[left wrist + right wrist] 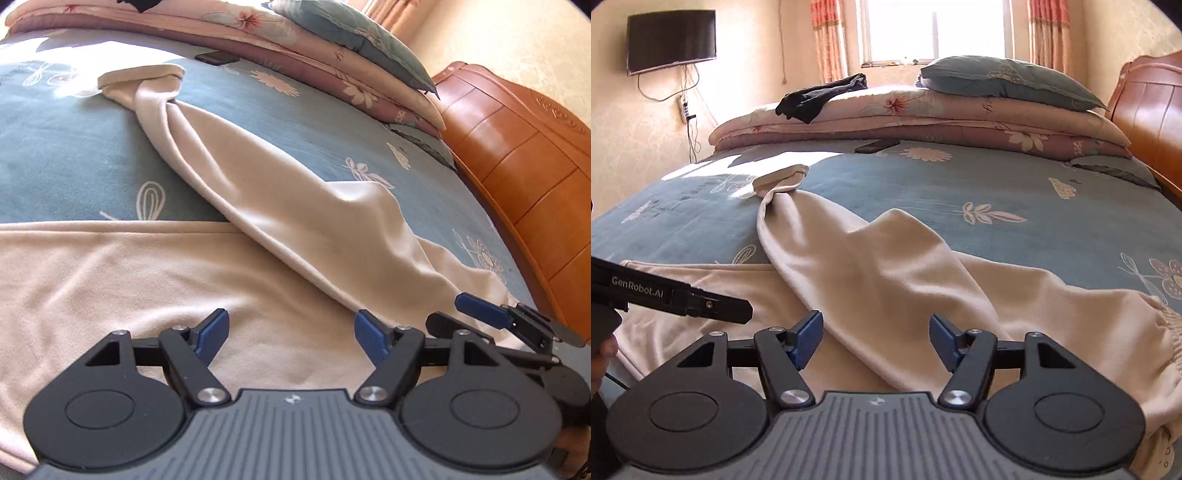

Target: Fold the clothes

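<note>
While cream sweatpants (258,206) stretch diagonally across the blue floral bedspread (74,147) from centre to upper left, the left gripper (291,336) gapes empty below. Seen from the right wrist, the right gripper (875,339) stands parted above that garment, low centre.

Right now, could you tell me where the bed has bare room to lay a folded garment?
Bare blue bedspread lies between the cream trousers and the stacked quilts, toward the wooden headboard. Another patch lies left of the raised leg. The phone crowds the quilts' edge.
</note>
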